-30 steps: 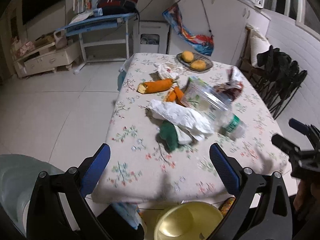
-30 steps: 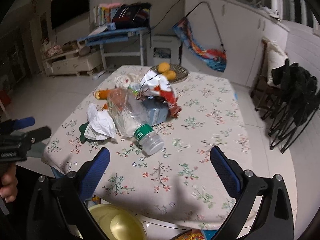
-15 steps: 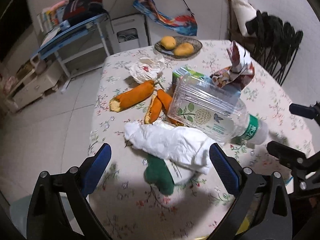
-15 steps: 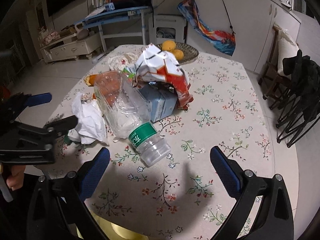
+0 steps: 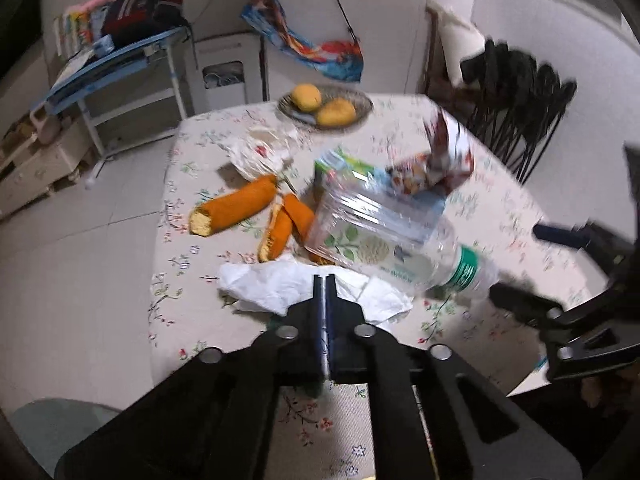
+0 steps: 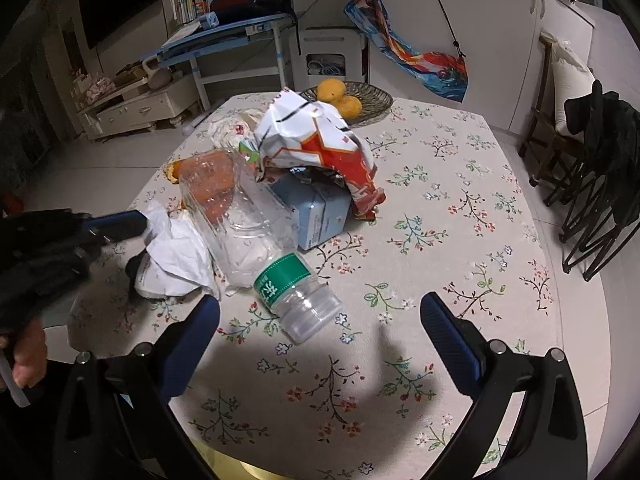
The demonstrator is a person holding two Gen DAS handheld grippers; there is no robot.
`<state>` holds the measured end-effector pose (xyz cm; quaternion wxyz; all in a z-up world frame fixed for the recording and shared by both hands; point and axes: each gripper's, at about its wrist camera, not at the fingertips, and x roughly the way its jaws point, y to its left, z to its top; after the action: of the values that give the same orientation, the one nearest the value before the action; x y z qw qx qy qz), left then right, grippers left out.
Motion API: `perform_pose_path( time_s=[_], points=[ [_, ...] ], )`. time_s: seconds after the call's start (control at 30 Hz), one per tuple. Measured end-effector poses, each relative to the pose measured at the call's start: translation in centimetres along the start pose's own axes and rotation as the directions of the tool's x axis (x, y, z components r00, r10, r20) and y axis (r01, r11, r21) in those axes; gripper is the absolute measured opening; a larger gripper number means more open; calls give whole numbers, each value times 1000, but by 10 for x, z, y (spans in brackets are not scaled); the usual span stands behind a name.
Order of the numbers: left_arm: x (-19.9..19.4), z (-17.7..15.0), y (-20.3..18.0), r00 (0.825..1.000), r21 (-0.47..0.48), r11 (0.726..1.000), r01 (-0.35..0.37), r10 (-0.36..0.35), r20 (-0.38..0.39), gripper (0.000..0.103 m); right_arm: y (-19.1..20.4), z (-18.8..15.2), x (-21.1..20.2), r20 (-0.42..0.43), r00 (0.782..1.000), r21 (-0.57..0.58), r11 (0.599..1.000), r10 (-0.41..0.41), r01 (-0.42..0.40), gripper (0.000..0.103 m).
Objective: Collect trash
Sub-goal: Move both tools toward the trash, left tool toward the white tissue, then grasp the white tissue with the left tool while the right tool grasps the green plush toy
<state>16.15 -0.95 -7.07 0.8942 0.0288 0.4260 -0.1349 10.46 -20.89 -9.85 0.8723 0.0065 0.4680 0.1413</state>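
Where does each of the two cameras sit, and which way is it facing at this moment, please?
Left wrist: on the left gripper, jaws shut at the white tissue, facing across the table; the right gripper shows at right.
Right wrist: on the right gripper, jaws open, looking over the plastic bottle; the left gripper and a hand show at left.
Shared: bottle, tissue, fruit basket.

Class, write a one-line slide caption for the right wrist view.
Open right gripper hovers before a toppled plastic bottle amid table litter.
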Motion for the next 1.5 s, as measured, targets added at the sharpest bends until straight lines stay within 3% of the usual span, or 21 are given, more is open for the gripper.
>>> perform_pose_path(
  time_s=[0.2, 0.23, 0.27, 0.33, 0.4, 0.53, 0.57, 0.6, 0.67, 0.73, 0.77, 1.13, 1.33, 1.4, 1.5],
  points=[
    [-8, -1, 25, 999, -81, 996, 42, -40, 19, 2, 8, 4, 4, 7, 1000, -13, 1000, -1, 2, 96],
    [-5, -2, 25, 1000, -80, 996, 30, -29, 11, 12, 9, 5, 5, 7, 1000, -11, 1000, -4, 4, 96],
    [0, -2, 24, 1000, -81, 996, 22, -22, -5, 47, 9, 6, 5, 9, 1000, -4, 1000, -3, 3, 96],
    [8, -2, 16, 999, -66, 997, -39, 39, -2, 93, 8, 8, 6, 11, 1000, 11, 1000, 4, -4, 96],
    [12, 1, 3, 995, 7, 996, -93, 93, 24, 93, 7, 7, 7, 9, 1000, 16, 1000, 5, -6, 96],
    [39, 2, -14, 986, 102, 982, -157, 161, -35, 93, 5, 5, 9, 0, 1000, 10, 1000, -8, 8, 96],
    [48, 1, -17, 982, 130, 976, -177, 185, -49, 88, 3, 4, 9, -1, 1000, 14, 1000, -10, 10, 96],
    [54, 1, -18, 979, 149, 971, -187, 198, -56, 79, 1, 4, 9, -3, 1000, 24, 1000, -10, 10, 96],
    [61, 1, -15, 983, 140, 981, -138, 152, -100, 28, -3, 5, 10, -6, 1000, 43, 999, -3, 3, 96],
    [57, 4, -7, 991, 72, 996, -59, 67, -112, 12, -5, 5, 11, -9, 1000, 57, 998, 8, -7, 96],
    [50, 5, -3, 994, 55, 997, -48, 53, -91, 9, -5, 5, 11, -9, 1000, 57, 998, 9, -8, 96],
    [-24, -1, 40, 996, -144, 988, 55, -44, 74, 6, 10, 5, 9, 16, 1000, 31, 999, 15, -15, 96],
    [-34, -7, 65, 994, -239, 968, 78, -56, 97, 6, 19, 5, 16, 3, 1000, 3, 1000, -5, 5, 96],
    [-38, -8, 69, 993, -256, 964, 70, -43, 108, 6, 22, 8, 4, 63, 998, 0, 1000, -1, 1, 96],
    [-45, -12, 77, 992, -286, 956, 67, -33, 125, 6, 38, 7, -21, 172, 980, -62, 994, 99, -90, 96]
  ],
)
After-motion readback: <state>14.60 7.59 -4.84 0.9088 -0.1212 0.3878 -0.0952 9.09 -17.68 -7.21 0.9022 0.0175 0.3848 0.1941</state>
